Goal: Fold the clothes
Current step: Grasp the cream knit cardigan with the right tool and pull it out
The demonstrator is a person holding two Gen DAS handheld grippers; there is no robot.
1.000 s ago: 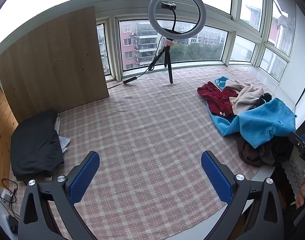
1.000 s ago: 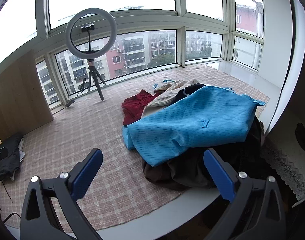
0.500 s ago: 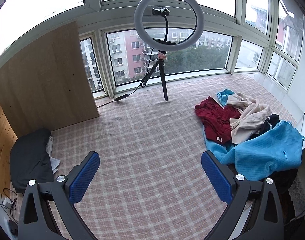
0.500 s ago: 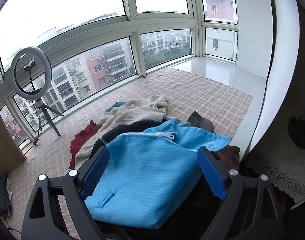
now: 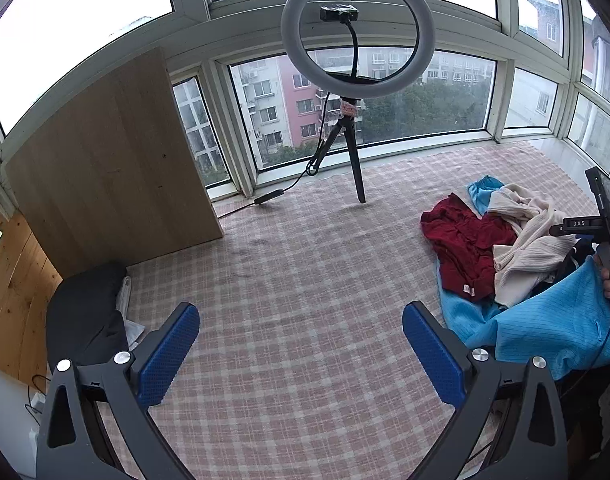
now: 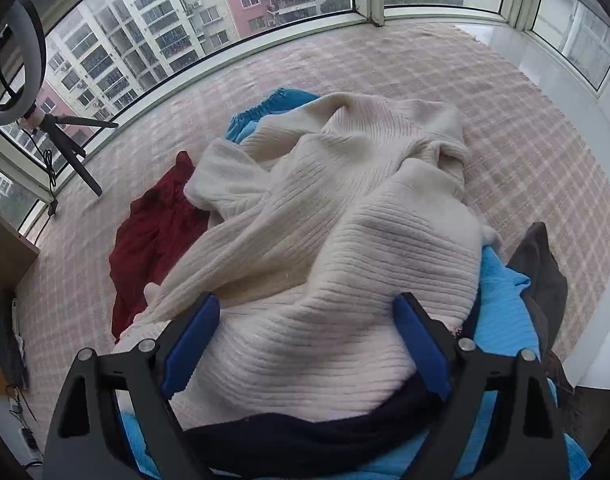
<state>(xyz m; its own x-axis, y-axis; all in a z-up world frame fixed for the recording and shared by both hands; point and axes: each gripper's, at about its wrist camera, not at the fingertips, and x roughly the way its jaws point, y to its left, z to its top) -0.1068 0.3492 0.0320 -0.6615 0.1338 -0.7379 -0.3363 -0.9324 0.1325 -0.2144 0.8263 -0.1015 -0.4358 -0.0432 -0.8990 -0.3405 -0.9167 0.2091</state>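
Note:
A pile of clothes lies on the plaid cloth (image 5: 305, 264). On top of the pile is a cream ribbed sweater (image 6: 345, 208) (image 5: 525, 240). A red garment (image 6: 153, 232) (image 5: 461, 248) lies to its left, a light blue garment (image 5: 553, 328) (image 6: 505, 312) underneath and a dark navy piece (image 6: 305, 436) nearest me. My right gripper (image 6: 307, 340) points down over the sweater. Its jaws are closing, with a hump of sweater between the pads (image 6: 193, 340). My left gripper (image 5: 301, 344) stands open over bare plaid cloth, left of the pile, holding nothing.
A ring light on a tripod (image 5: 357, 40) stands by the windows at the back. A wooden board (image 5: 113, 160) leans at the left, with a dark folded item (image 5: 85, 320) below it. A brown garment (image 6: 541, 272) lies at the pile's right edge.
My right gripper has swung down and forward, from above the blue garment to close over the cream sweater, and its jaws have narrowed. My left gripper has shifted a little and stays open.

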